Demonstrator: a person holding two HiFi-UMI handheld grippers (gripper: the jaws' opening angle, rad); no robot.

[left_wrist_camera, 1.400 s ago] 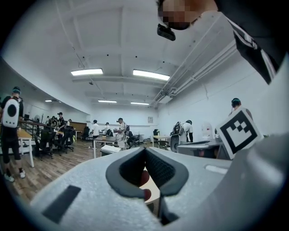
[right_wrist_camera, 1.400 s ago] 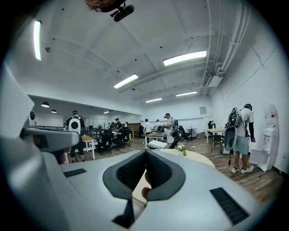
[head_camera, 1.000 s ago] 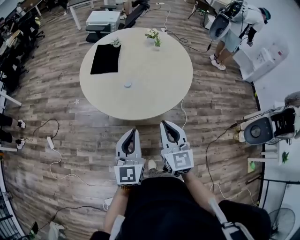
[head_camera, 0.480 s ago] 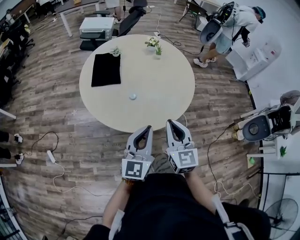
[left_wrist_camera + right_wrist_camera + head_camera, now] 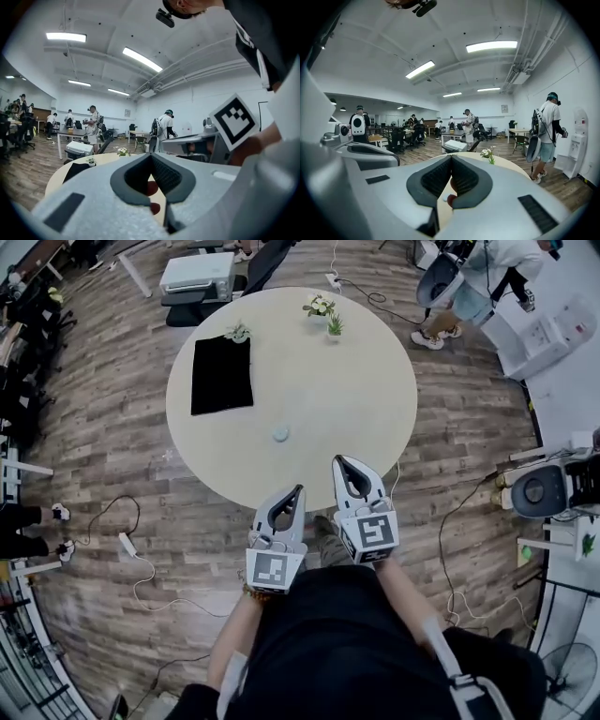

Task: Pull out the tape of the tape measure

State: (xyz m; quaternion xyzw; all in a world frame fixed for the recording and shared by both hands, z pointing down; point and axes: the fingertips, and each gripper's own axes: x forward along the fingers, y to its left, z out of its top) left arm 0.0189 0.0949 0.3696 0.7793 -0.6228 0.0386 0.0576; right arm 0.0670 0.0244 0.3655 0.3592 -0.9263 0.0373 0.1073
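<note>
Wood floor surrounds the round tabletop [image 5: 356,381], where the tape measure [image 5: 280,433] lies near the middle, a small pale round case with no tape visibly drawn. Nothing is started, I judge: my left gripper [image 5: 298,489] and right gripper [image 5: 339,461] are both closed, empty, by the near edge.

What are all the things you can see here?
table: one, beige, round, ahead
mat: one, black, table's left part
small round thing: one, whitish, table's near part; likely the tape measure
little plants: three, green-white, table's far side
box: one, white, beyond the table
power strip: one, white, floor at left
other person: one, top right
left tool: one, grey, shut, empty, near table's edge
right tool: one, grey, shut, empty, beside it
</note>
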